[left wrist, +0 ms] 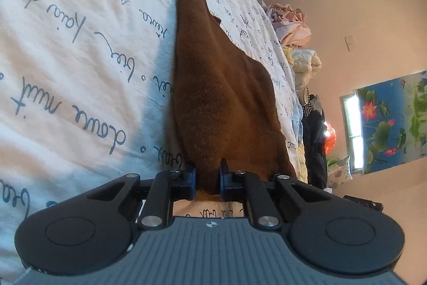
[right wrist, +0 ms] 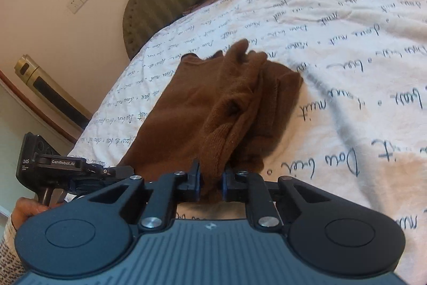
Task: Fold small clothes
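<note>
Centrally, a brown knitted garment is clamped by both the left gripper and right gripper; "GenRobot.AI" is legible lower left.

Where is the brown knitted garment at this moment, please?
The brown knitted garment lies on the white script-printed bedsheet, centred in both wrist views, with the left gripper and right gripper each clamping its near edge.

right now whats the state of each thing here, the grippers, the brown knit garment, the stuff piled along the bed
left gripper: shut on the brown knit garment
right gripper: shut on the same garment
brown knit garment: partly folded, near edge lifted, far end on the bed
white bedsheet with blue script: spread, wrinkled
pile of pastel clothes: unfolded, heaped at the bed's edge
</note>
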